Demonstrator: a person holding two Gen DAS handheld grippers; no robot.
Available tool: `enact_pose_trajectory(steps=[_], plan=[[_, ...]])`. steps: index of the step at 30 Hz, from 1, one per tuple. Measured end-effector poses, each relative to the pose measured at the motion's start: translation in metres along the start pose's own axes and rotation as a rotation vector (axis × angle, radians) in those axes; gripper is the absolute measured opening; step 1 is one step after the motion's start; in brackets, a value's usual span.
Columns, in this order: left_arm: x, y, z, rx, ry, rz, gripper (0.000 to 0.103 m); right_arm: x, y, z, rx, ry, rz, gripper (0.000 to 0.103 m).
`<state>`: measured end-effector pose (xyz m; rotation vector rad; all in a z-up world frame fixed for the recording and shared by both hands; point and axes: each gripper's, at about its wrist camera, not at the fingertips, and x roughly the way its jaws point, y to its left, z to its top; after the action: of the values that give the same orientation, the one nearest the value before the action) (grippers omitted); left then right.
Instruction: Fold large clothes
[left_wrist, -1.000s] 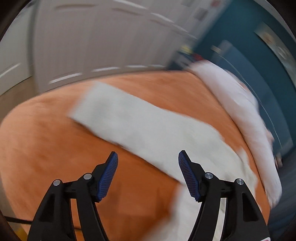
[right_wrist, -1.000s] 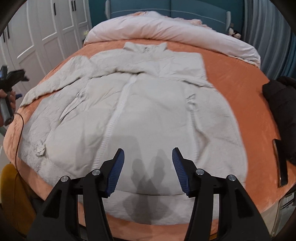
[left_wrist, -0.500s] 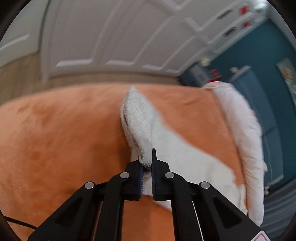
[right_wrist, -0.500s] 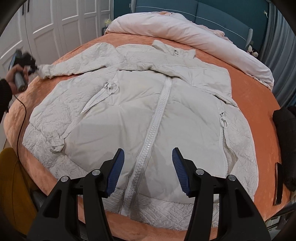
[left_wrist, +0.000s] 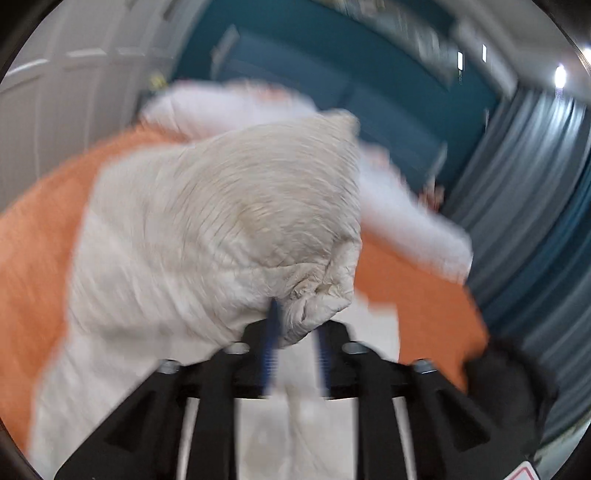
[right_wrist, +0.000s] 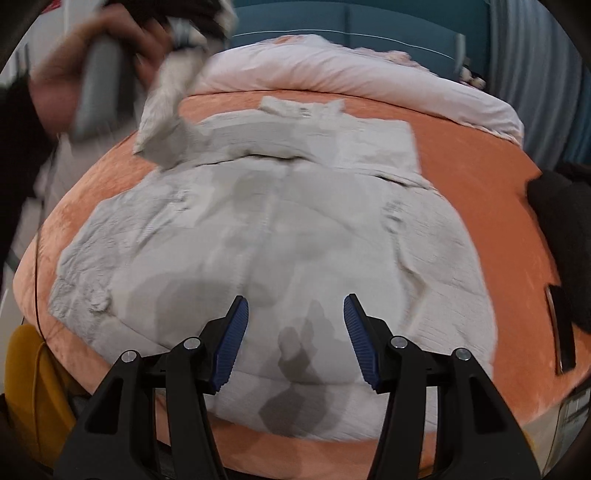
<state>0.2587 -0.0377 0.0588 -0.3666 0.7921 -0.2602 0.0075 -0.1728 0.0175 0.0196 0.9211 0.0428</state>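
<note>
Clearly our left gripper (left_wrist: 293, 332) is clenched on the cuff of the sleeve (left_wrist: 221, 221), lifting it above the orange bedspread (right_wrist: 472, 155). Our right gripper (right_wrist: 293, 334) hovers with its jaws released and holding nothing, low over the hem of the pale coat (right_wrist: 277, 240), which lies spread flat, front up, across the bed. Beyond its collar lies a pink duvet (right_wrist: 351, 74).

Left hand-held gripper (left_wrist: 293, 345) raised, clamped on sleeve (left_wrist: 221, 221); right hand-held gripper (right_wrist: 294, 339) low, fingers spread wide.
</note>
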Motion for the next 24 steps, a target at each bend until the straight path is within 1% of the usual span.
enact_pose_trajectory(steps=[1, 3, 4, 5, 6, 8, 10, 11, 12, 13, 15, 16, 18, 20, 21, 24], plan=[[0.013, -0.007, -0.016, 0.008, 0.047, 0.006, 0.060, -0.003, -0.012, -0.004, 0.021, 0.003, -0.011, 0.052], [0.033, -0.015, -0.051, 0.027, 0.116, 0.026, 0.059, -0.006, -0.035, -0.010, 0.062, 0.010, -0.040, 0.052], [0.039, -0.014, -0.067, 0.037, 0.139, 0.048, 0.059, -0.007, -0.044, -0.012, 0.079, 0.013, -0.049, 0.052], [0.038, -0.012, -0.079, 0.037, 0.147, 0.052, 0.059, -0.007, -0.054, -0.014, 0.097, 0.015, -0.056, 0.052], [0.033, -0.004, -0.088, 0.026, 0.146, 0.056, 0.060, -0.007, -0.063, -0.015, 0.119, 0.017, -0.061, 0.052], [0.019, 0.012, -0.095, 0.011, 0.130, 0.069, 0.065, -0.003, -0.082, -0.012, 0.173, 0.021, -0.054, 0.052], [-0.004, 0.038, -0.098, 0.016, 0.087, 0.117, 0.067, 0.004, -0.094, -0.002, 0.218, 0.013, -0.034, 0.052], [-0.012, 0.052, -0.094, 0.027, 0.063, 0.148, 0.069, 0.009, -0.097, 0.007, 0.233, 0.006, -0.007, 0.052], [-0.018, 0.061, -0.095, 0.036, 0.045, 0.175, 0.072, 0.015, -0.096, 0.018, 0.241, -0.001, 0.017, 0.052], [-0.026, 0.072, -0.093, 0.045, 0.028, 0.214, 0.073, 0.020, -0.094, 0.027, 0.243, -0.005, 0.036, 0.053], [-0.031, 0.100, -0.084, 0.040, 0.021, 0.279, 0.073, 0.032, -0.088, 0.047, 0.246, -0.009, 0.084, 0.055], [-0.034, 0.115, -0.080, 0.025, 0.021, 0.308, 0.073, 0.040, -0.081, 0.060, 0.237, -0.009, 0.119, 0.059], [-0.044, 0.153, -0.077, -0.036, 0.016, 0.356, 0.073, 0.059, -0.064, 0.084, 0.223, -0.008, 0.171, 0.060], [-0.046, 0.175, -0.077, -0.076, 0.010, 0.387, 0.073, 0.076, -0.051, 0.100, 0.216, 0.008, 0.201, 0.060], [-0.046, 0.189, -0.079, -0.099, 0.015, 0.410, 0.073, 0.090, -0.041, 0.109, 0.217, 0.019, 0.211, 0.060], [-0.045, 0.217, -0.088, -0.155, 0.040, 0.439, 0.073, 0.119, -0.023, 0.124, 0.239, 0.055, 0.233, 0.060]])
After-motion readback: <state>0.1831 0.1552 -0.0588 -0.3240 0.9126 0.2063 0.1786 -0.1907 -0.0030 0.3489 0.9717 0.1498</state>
